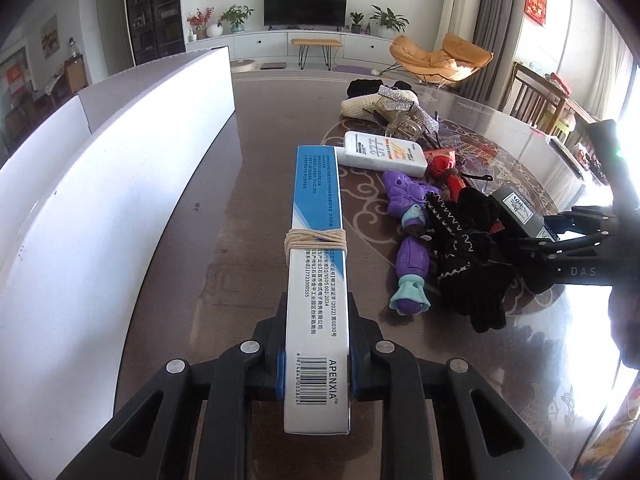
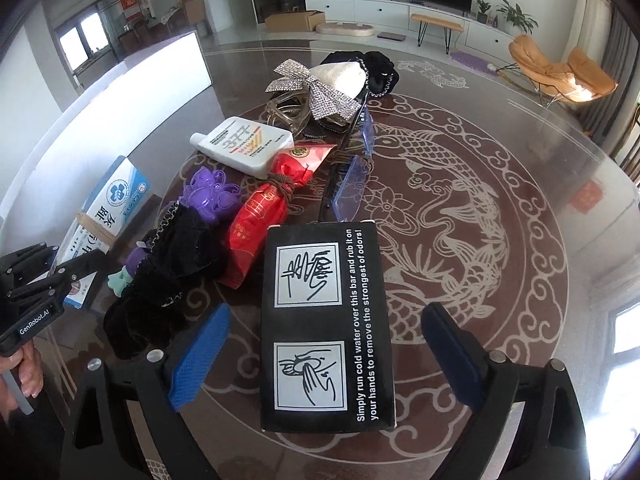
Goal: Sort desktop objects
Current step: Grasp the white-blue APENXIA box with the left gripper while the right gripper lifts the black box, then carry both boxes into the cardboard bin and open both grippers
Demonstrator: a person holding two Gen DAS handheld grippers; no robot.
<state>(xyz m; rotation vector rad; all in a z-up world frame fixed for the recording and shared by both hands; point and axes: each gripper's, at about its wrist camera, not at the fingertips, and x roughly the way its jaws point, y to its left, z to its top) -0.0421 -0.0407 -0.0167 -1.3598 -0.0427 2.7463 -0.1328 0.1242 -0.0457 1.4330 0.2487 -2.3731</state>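
My left gripper [image 1: 316,314] is shut on the near end of a long white-and-blue box [image 1: 316,200] bound with string, held off the table and pointing away from me. The right wrist view shows this box [image 2: 116,196] and gripper [image 2: 52,276] at the left edge. A black box [image 2: 324,320] with white hand-washing drawings lies between the fingers of my right gripper [image 2: 326,316]. A gap shows on each side of it, so the blue pads [image 2: 200,356] are not touching it. In the left wrist view, that gripper [image 1: 532,240] and box [image 1: 516,212] are on the right.
A pile lies on the dark koi-patterned table [image 2: 460,200]: white bottle [image 2: 244,144], purple toy [image 2: 210,196], black cloth [image 2: 168,272], red packet [image 2: 272,208], glitter bow [image 2: 316,88], clear blue plastic piece [image 2: 352,188]. A tall white bin wall [image 1: 120,160] stands along the left.
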